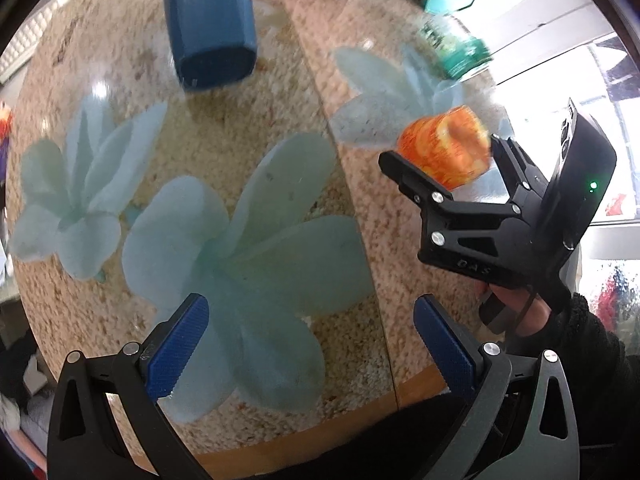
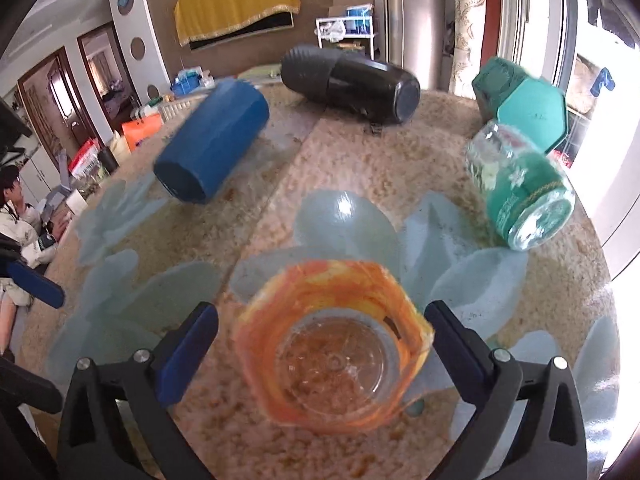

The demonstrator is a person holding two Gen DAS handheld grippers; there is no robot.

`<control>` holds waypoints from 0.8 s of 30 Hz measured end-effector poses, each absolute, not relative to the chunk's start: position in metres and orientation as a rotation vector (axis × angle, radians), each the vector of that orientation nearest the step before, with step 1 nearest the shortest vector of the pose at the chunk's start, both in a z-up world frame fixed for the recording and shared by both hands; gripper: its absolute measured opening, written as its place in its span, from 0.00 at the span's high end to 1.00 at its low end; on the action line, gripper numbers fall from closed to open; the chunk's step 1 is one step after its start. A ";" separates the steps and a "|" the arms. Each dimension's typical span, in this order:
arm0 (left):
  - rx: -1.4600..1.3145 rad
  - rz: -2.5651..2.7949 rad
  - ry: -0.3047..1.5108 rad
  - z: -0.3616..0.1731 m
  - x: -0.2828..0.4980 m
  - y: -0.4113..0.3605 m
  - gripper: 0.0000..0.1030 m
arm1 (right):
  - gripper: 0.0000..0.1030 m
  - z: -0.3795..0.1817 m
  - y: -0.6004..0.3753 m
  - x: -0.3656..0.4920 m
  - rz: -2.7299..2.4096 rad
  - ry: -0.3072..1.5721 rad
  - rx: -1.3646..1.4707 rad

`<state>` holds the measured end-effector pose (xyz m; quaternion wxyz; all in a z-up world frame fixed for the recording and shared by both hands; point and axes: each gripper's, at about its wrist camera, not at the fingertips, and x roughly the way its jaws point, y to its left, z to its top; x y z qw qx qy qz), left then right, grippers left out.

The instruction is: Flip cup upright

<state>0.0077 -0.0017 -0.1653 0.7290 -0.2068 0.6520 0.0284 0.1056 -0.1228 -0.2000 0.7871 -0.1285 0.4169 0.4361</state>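
Orange cup sits between the right gripper fingers, mouth toward the camera, near the surface's front-right edge; whether it's clamped or just bracketed, can't tell; prob. light, stiff, slick glass w/ wrap, so grip mid-wall; left gripper apart, empty; blue cup and green jar lie nearby.

— How do we hold our left black two-finger gripper with blue ribbed pads?

— We keep its jaws wide apart, with nothing between them.

— And our right black two-finger gripper with blue pads?

— Its fingers stand on both sides of the orange cup, but we cannot tell if the pads touch it. Our right hand in a dark fuzzy sleeve grips the handle from below.
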 end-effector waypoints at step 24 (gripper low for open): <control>-0.218 -0.028 1.102 -0.055 0.035 -0.022 0.00 | 0.00 -0.072 -0.200 0.110 0.470 1.222 -0.136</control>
